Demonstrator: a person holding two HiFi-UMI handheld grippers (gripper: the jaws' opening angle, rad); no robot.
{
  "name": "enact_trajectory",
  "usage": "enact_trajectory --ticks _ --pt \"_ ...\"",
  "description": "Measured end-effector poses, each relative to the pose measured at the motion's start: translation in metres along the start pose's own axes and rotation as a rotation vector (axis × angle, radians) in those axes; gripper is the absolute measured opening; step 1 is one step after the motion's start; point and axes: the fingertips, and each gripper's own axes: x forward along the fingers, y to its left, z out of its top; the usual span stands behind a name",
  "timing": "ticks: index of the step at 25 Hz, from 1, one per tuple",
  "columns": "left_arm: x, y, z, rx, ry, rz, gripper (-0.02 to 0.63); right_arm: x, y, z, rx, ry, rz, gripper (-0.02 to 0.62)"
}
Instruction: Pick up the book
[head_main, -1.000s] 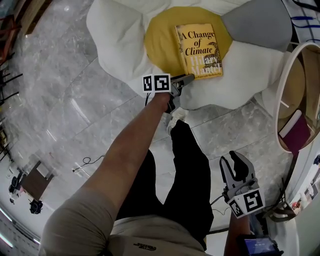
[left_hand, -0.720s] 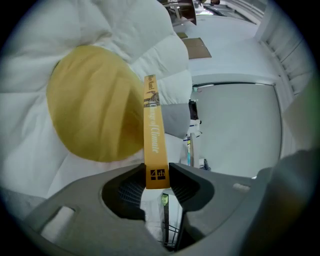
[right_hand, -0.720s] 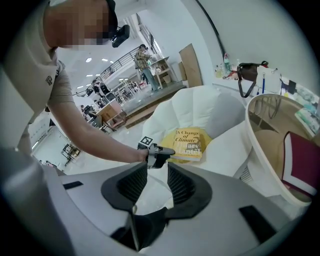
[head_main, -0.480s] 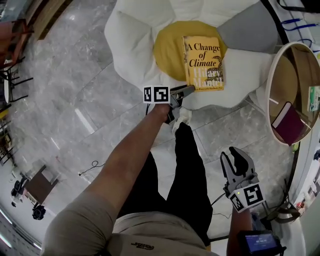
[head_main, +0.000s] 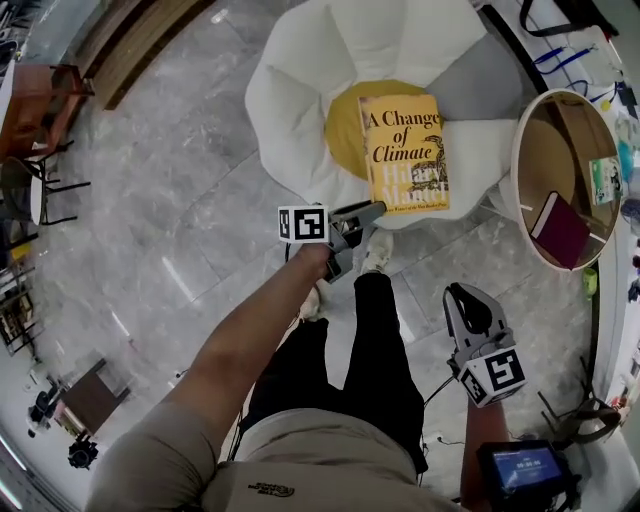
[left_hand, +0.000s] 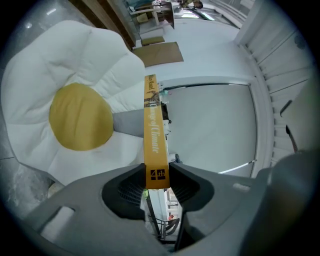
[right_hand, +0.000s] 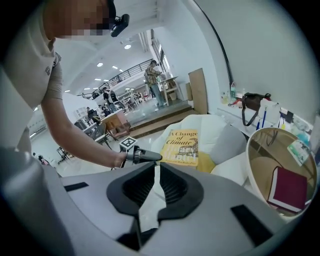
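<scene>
With my left gripper (left_hand: 156, 182) pinching the bottom edge of the yellow book (head_main: 405, 150) over the flower-shaped cushion (head_main: 300, 90), I lift slowly and keep it from drooping, while my right gripper (right_hand: 156, 175), well apart, has just been closing to a narrow gap on nothing.
</scene>
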Motion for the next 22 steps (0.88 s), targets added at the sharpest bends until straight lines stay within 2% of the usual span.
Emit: enact_trajectory --ticks 6,9,11,13,16,18,20,22 --pt "-0.053 -0.093 -0.006 0.025 0.031 -0.066 0.147 -0.026 0.047 0.039 -0.022 -0.013 -0.03 0.02" --pt "-0.083 -0.152 -0.013 0.035 0.048 -0.072 0.147 -0.056 0.068 0.07 -0.03 -0.045 -0.034 0.017" --pt "-0.092 -0.17 -0.014 0.039 0.051 -0.075 0.147 -0.063 0.067 0.081 -0.037 -0.07 -0.038 0.016" --pt "-0.081 -0.144 -0.014 0.05 0.045 -0.064 0.147 -0.041 0.039 0.062 -0.038 -0.103 -0.028 0.015" --pt "-0.038 -0.052 -0.014 0.076 0.024 -0.002 0.147 0.028 -0.042 -0.002 -0.017 -0.164 0.031 0.015" --pt "-0.017 -0.009 -0.013 0.09 0.012 0.034 0.147 0.065 -0.084 -0.03 -0.02 -0.203 0.066 0.015" --pt "0.002 0.005 -0.003 0.107 0.011 0.03 0.147 0.083 -0.113 -0.031 -0.044 -0.233 0.071 0.015" --pt "0.019 0.008 0.017 0.125 0.002 0.02 0.147 0.1 -0.139 -0.015 -0.075 -0.253 0.081 0.015"
